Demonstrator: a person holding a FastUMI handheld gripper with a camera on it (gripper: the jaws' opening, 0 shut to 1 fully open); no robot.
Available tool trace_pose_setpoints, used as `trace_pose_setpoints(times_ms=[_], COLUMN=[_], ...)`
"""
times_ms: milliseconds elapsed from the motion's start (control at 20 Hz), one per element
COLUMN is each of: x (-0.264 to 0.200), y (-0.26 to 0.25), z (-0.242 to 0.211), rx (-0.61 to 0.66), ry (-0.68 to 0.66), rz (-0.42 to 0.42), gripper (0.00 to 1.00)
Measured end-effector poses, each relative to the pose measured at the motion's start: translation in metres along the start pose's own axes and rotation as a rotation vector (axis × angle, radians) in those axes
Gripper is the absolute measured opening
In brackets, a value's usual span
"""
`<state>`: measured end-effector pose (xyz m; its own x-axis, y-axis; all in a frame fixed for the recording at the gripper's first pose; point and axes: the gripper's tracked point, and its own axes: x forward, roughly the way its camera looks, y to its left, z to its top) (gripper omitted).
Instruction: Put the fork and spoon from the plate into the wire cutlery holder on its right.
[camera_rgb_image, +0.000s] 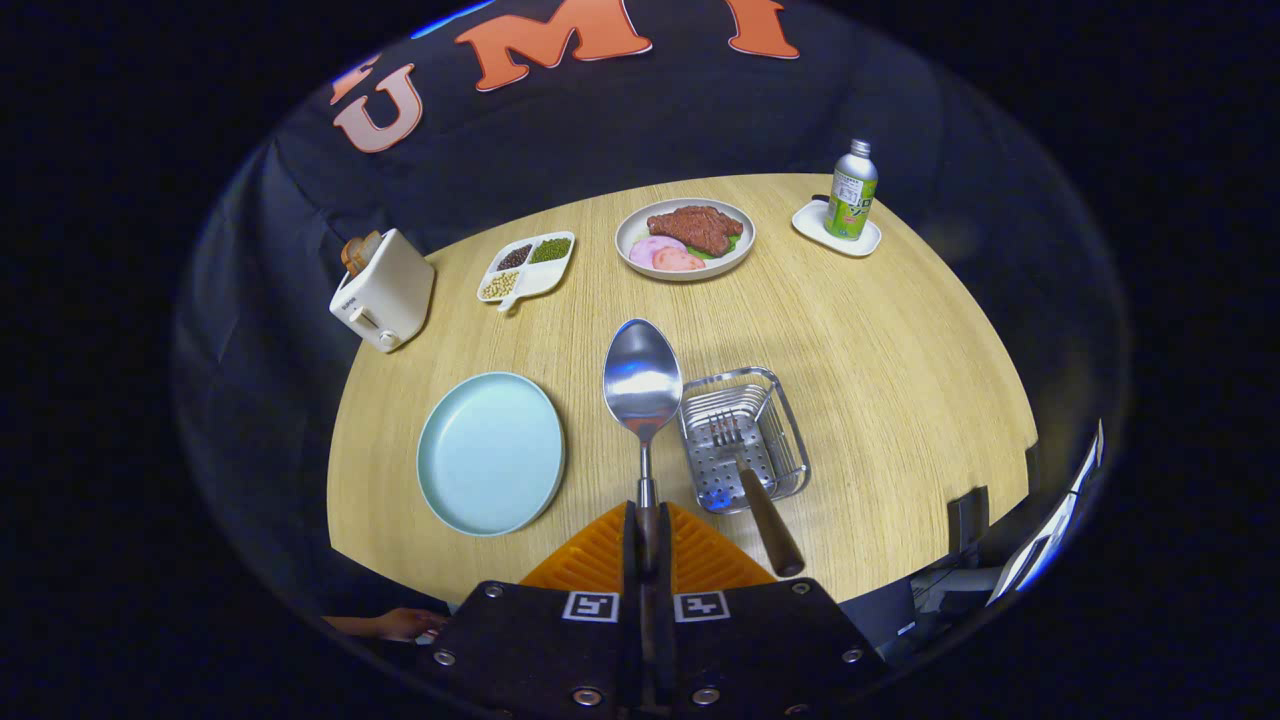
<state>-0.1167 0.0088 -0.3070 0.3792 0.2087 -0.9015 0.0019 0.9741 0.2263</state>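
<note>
My gripper (647, 530) is shut on the handle of a steel spoon (642, 380), whose bowl points away from me, raised above the table. The spoon hangs between the pale blue plate (490, 452), which is bare, and the wire cutlery holder (742, 436) to its right. A fork (750, 470) with a brown wooden handle stands tines-down in the holder, its handle leaning out over the near rim toward my fingers.
On the round wooden table (880, 360) beyond: a white toaster (383, 290) at the left, a divided dish of beans (527, 266), a plate of meat (685, 238), and a bottle (852, 190) on a white coaster. A hand (395, 625) shows at the near left edge.
</note>
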Motion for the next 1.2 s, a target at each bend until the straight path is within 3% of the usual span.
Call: trace_pose_setpoints(times_ms=[750,1200], x=[0.026,0.015], y=[-0.054,-0.040], z=[-0.024,0.021], rx=[-0.226,-0.204], ry=[0.289,0.202], rz=[-0.031,0.007], gripper=[0.06,0.20])
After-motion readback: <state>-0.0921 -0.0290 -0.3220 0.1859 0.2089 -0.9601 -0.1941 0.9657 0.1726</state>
